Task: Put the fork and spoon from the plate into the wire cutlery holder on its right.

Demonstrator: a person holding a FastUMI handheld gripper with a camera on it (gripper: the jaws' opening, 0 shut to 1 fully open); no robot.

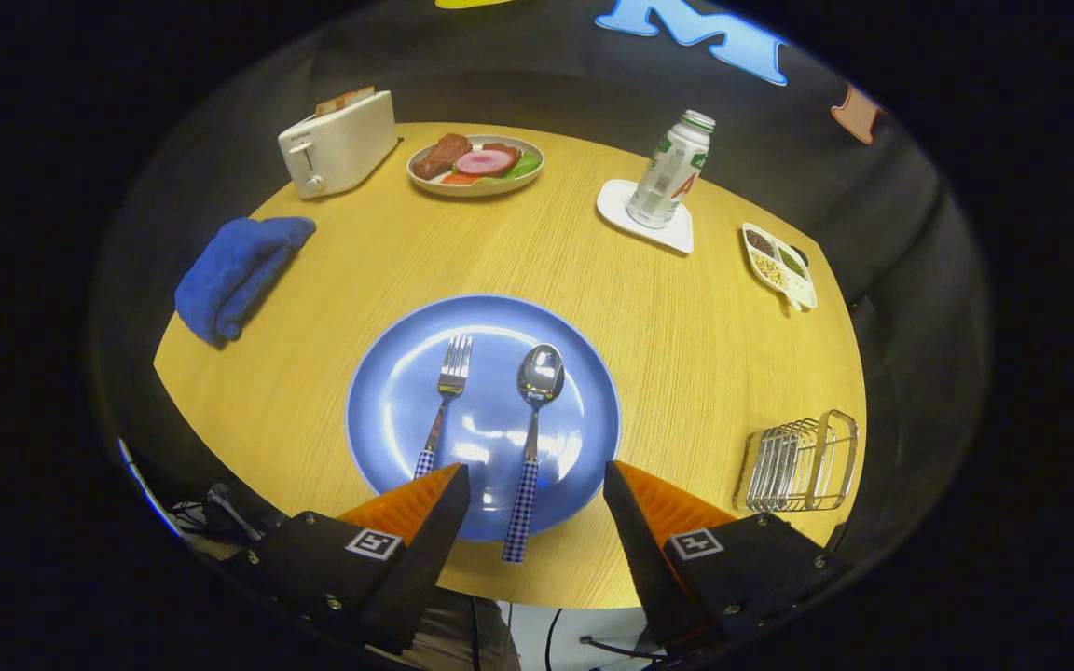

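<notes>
A blue plate (388, 410) lies on the wooden table just ahead of my fingers. On it rest a fork (447, 391) on the left and a spoon (535, 410) on the right, both with checked handles pointing toward me. The spoon's handle tip reaches past the plate's near rim, into the gap between my fingers. My gripper (537, 480) is open above the plate's near edge and holds nothing. The wire cutlery holder (798, 463) stands to the plate's right, near the table's edge, beside my right finger.
A folded blue cloth (239, 272) lies left of the plate. Farther back are a white toaster (337, 143), a dish of food (475, 164), a bottle (671, 171) on a white coaster, and a divided snack tray (778, 265).
</notes>
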